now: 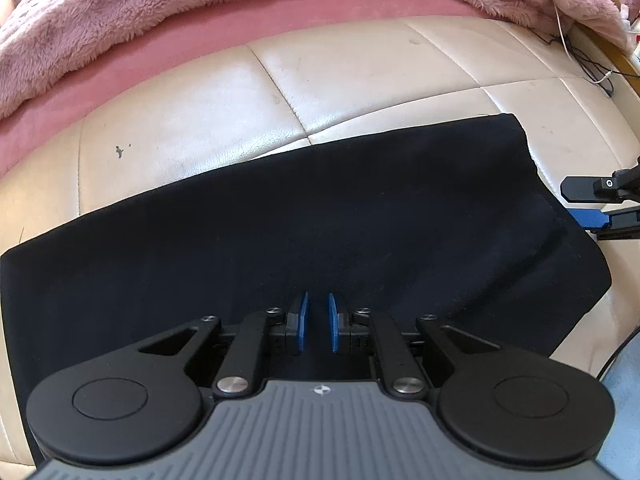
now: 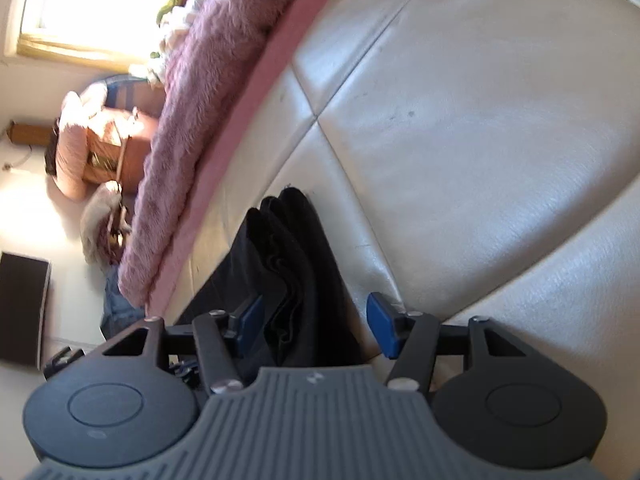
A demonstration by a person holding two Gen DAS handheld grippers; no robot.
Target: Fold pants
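1. The black pants [image 1: 320, 216] lie folded into a flat band on the cream leather cushion [image 1: 200, 120], running from the left edge of the left wrist view toward the right
2. The left gripper [image 1: 318, 322] sits low over the near edge of the pants; its blue pads [image 1: 303, 322] are drawn close with a narrow gap between them, and no cloth shows in that gap
3. The right gripper [image 2: 316, 322] is turned on its side at the end of the pants [image 2: 296, 272]; its jaws stand wide apart, with the stacked layers of cloth rising between them
4. The left pad [image 2: 251, 320] of the right gripper is against or just beside the cloth, the right pad [image 2: 384, 330] is apart from it, over the cushion [image 2: 480, 160]
5. In the left wrist view the right gripper's [image 1: 592, 204] fingers reach in at the right end of the pants
6. A fluffy pink blanket [image 1: 160, 12] lies beyond the cushion, with a smooth pink sheet [image 1: 200, 40] edge beneath it
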